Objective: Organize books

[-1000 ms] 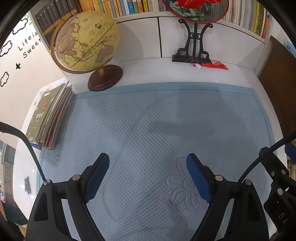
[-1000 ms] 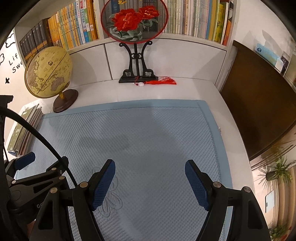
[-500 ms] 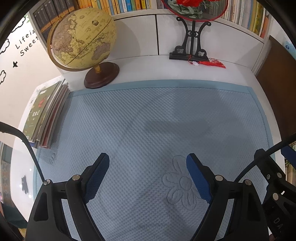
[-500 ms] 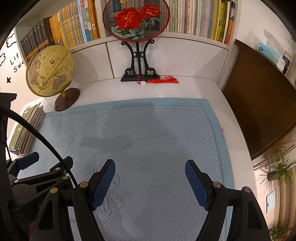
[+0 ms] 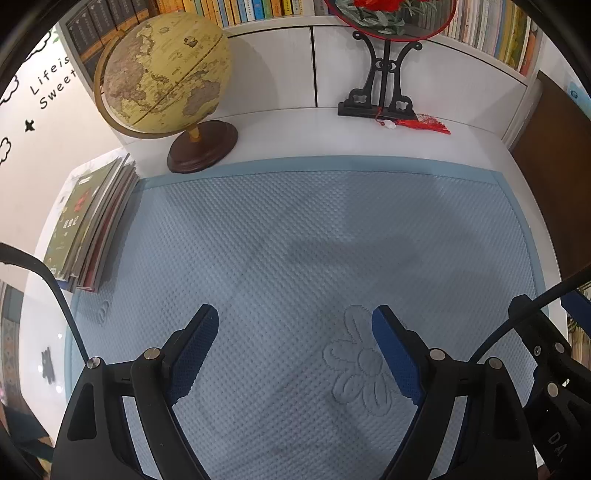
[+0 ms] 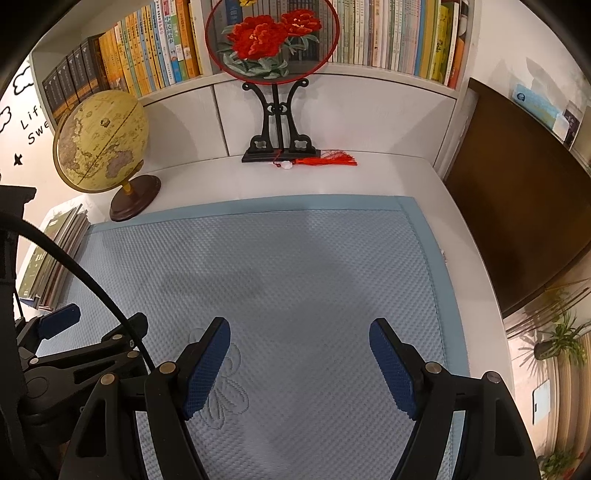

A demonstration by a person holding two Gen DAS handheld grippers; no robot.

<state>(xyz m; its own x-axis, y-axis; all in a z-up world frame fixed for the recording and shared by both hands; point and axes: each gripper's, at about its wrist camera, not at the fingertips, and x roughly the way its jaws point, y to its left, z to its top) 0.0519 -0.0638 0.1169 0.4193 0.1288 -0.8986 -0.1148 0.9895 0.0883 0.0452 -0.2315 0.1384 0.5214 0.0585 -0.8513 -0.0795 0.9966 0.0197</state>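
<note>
- Two claws over a blue quilted mat point(image 5: 314, 229) on a white table point(image 5: 476, 147), both pointing steeply down.
- Left claw point(image 5: 295, 350): released, blue pads wide apart, nothing between them, only the mat and an embossed flower pattern point(image 5: 356, 365) below.
- Right claw point(image 6: 300, 363): released too, jaws spread, empty, hanging above the mat's near part.
- Side by side, left claw visible at the lower left edge of the right wrist view, right claw at the lower right edge of the left wrist view.
- Stack of books point(image 5: 88, 225): lying flat at the table's left edge, just beside the mat's left border, green cover on top, spines and page edges fanned slightly; well apart from both claws.
- Globe point(image 5: 162, 74) on a dark wooden base: standing behind the stack, base touching or just at the mat's far left corner.
- Round fan with red flowers point(image 6: 271, 38) on a black stand: upright at the back of the table, red tassel point(image 6: 328, 161) lying at its foot.
- Shelf of upright books point(image 6: 388, 33) along the back wall, above the table.
- Dark brown panel point(image 6: 517, 206) at the right side.
</note>
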